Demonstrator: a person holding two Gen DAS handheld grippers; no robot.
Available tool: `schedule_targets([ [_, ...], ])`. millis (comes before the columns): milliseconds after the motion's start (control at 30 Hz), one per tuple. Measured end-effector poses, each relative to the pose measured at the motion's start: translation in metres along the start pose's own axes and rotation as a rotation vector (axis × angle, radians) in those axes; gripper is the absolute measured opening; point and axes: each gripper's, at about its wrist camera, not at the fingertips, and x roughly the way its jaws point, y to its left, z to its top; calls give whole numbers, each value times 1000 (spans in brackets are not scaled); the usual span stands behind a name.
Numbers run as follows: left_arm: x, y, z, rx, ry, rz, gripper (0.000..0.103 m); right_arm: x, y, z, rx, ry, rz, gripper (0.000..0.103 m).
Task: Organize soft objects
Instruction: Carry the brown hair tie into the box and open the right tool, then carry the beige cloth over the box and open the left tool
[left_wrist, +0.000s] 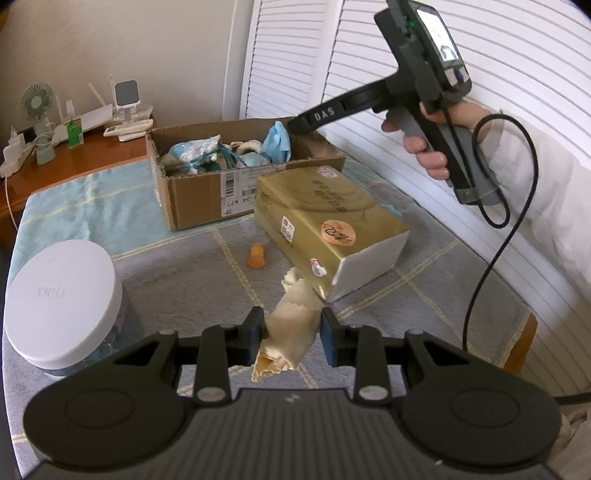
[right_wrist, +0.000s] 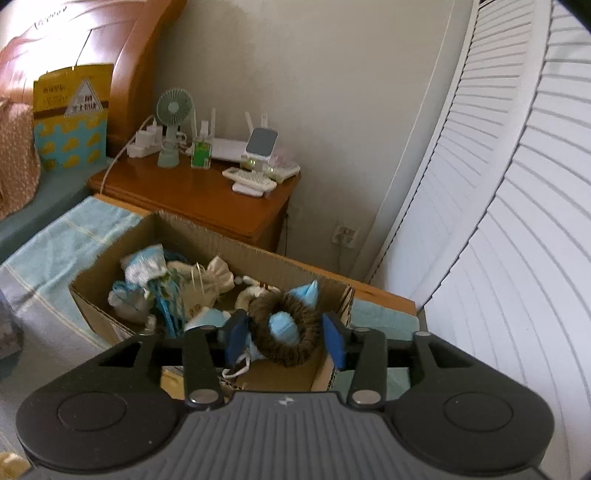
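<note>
Our left gripper (left_wrist: 291, 334) is clamped on a rolled beige cloth (left_wrist: 286, 332), held just above the checked table cover (left_wrist: 424, 295), nearer us than the cardboard box (left_wrist: 195, 199). The roll's far end hides a corner of the gold carton (left_wrist: 325, 210) lying in front of the box. Our right gripper (right_wrist: 284, 338) hangs over the box's open top (right_wrist: 207, 240) with its jaws spread wide; a brown fuzzy ring (right_wrist: 284, 326) lies between them, but we cannot tell whether either pad touches it. The tangled blue and white items (right_wrist: 147, 280) in the box are hard to separate.
</note>
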Motion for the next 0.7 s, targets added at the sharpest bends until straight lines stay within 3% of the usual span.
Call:
schedule_targets([
  [33,0,0,0,-1,1,1,31,0,0,-2,-1,2,-4,65],
  [100,1,0,0,-3,3,2,31,0,-1,-5,0,1,-10,84],
  [200,1,0,0,-4,5,2,31,-8,-2,-9,17,2,-1,92],
  [367,-2,-4,2,-4,3,7,31,-28,0,-17,41,2,4,99],
  [700,-8,-11,12,7,-8,20,31,-75,9,-51,106,40,-4,103],
])
